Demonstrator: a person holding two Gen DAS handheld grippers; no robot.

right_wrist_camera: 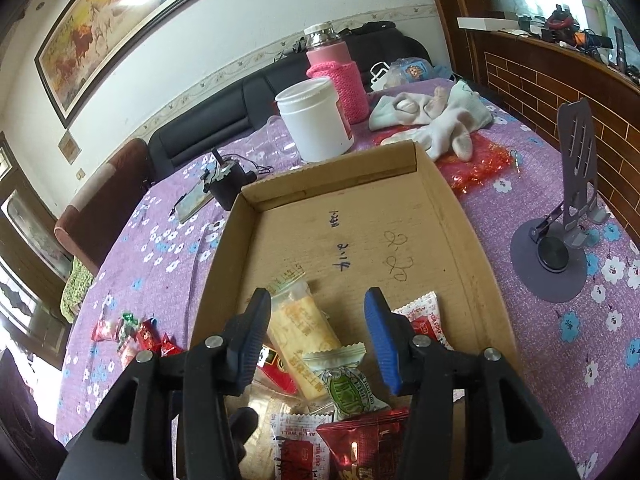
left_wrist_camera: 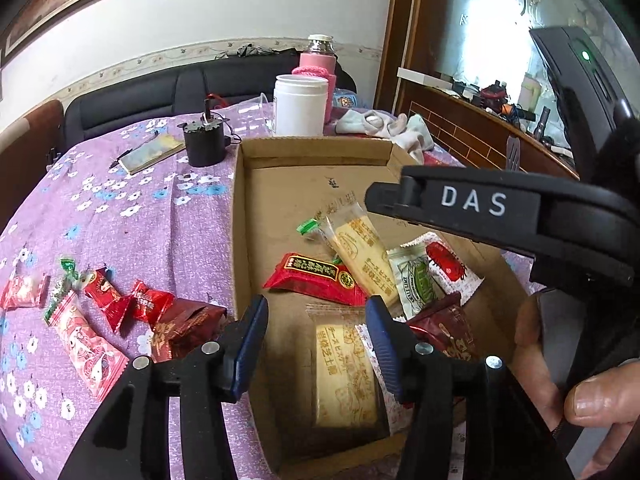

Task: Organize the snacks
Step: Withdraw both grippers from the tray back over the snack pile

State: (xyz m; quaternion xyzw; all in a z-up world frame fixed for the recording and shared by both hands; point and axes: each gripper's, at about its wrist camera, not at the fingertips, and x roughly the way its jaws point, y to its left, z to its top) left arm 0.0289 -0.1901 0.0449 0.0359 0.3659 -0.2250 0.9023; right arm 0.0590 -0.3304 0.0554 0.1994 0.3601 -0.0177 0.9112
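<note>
A shallow cardboard box (left_wrist_camera: 256,216) (right_wrist_camera: 448,216) lies on the purple flowered tablecloth and holds several wrapped snacks. My left gripper (left_wrist_camera: 316,344) is open above a yellow biscuit pack (left_wrist_camera: 344,376) at the box's near end, not touching it. A red snack pack (left_wrist_camera: 316,276) and a second yellow biscuit pack (left_wrist_camera: 364,252) lie beyond. My right gripper (right_wrist_camera: 316,340) is open and empty above a yellow biscuit pack (right_wrist_camera: 304,332) and a green-and-white pack (right_wrist_camera: 348,384); its black body (left_wrist_camera: 472,200) also crosses the left wrist view. Several loose snacks (left_wrist_camera: 100,312) (right_wrist_camera: 132,334) lie on the cloth left of the box.
A white jar (left_wrist_camera: 300,106) (right_wrist_camera: 316,120), a pink-sleeved flask (right_wrist_camera: 338,76), a small black motor (left_wrist_camera: 204,140) and socks (right_wrist_camera: 432,120) stand behind the box. A grey phone stand (right_wrist_camera: 560,240) is at the right. A dark sofa runs behind the table.
</note>
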